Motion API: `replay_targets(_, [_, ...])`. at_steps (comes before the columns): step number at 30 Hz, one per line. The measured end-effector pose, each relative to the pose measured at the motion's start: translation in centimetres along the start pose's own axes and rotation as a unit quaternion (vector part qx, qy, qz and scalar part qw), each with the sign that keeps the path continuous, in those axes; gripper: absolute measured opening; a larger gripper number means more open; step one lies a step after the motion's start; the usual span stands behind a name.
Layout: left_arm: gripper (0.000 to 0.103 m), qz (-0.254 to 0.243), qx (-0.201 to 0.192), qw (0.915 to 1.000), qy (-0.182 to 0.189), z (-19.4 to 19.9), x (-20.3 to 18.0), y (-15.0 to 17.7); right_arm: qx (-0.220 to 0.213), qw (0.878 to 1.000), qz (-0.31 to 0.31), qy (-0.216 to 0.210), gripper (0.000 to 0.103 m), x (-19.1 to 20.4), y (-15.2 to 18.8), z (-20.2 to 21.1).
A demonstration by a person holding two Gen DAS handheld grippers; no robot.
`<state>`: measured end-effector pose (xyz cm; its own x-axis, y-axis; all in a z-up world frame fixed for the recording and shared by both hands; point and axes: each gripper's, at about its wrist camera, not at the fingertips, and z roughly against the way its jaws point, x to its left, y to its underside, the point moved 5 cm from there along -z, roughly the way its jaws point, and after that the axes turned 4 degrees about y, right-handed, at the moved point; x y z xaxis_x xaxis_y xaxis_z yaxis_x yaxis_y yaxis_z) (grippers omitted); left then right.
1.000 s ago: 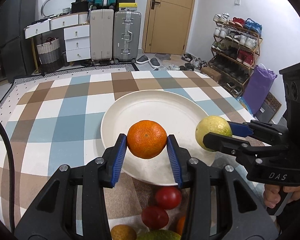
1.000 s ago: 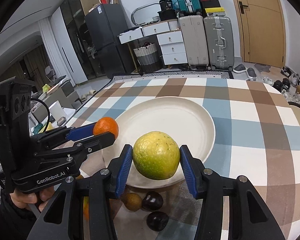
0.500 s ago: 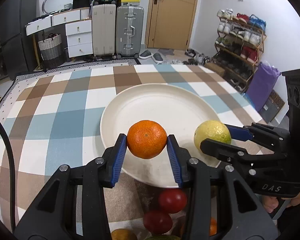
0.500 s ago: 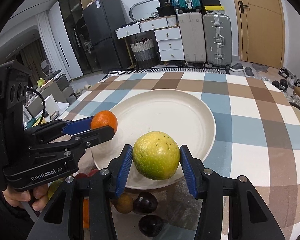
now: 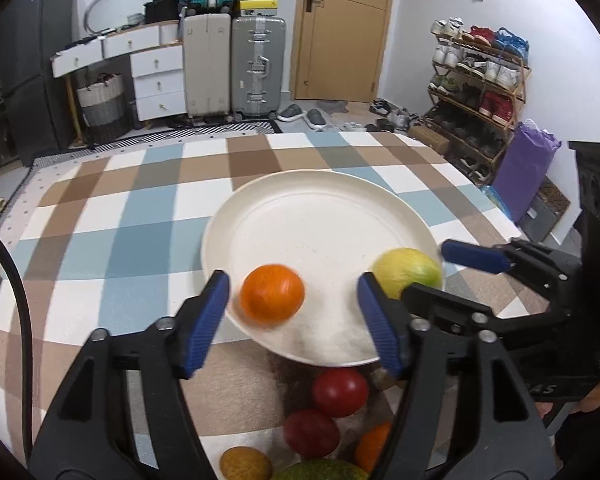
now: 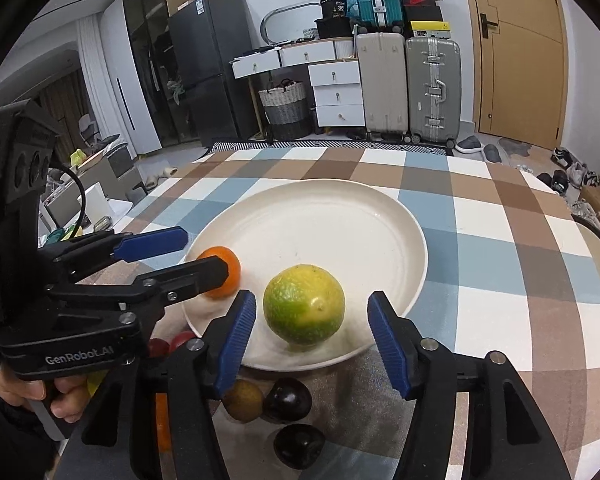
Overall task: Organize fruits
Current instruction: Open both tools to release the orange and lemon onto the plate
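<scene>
Orange and green-yellow fruit have both just been let go: the left gripper (image 5: 294, 314) and the right gripper (image 6: 312, 330) have just been opening, and their blue pads now stand clear of the fruit. Half a second ago each was clamped. The orange (image 5: 272, 298) sits between the left jaws, on the near rim of the cream plate (image 5: 320, 216); the green citrus (image 6: 304, 307) likewise between the right jaws. Two pieces look delivered; more fruit (image 5: 340, 392) waits below the fingers. Both tools tilt downward, side by side.
</scene>
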<state>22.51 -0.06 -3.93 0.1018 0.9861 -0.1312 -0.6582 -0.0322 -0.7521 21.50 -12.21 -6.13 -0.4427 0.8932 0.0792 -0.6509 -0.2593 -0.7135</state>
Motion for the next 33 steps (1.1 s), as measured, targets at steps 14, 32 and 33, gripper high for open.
replay_targets(14, [0.102, 0.030, -0.047, 0.9984, -0.010, 4.8, 1.6, 0.2, -0.018, 1.000, 0.004, 0.022, 0.103, -0.8, 0.4, 1.9])
replay_targets(32, [0.102, 0.035, -0.041, 0.9985, -0.009, 9.4, 1.3, 5.2, 0.016, 1.000, 0.020, 0.011, 0.103, 0.1, 3.3, 3.6])
replay_targets(33, [0.102, 0.036, -0.039, 0.9986, -0.009, 9.5, 1.2, 5.5, 0.020, 0.999, 0.023, 0.010, 0.103, 0.2, 3.4, 3.6])
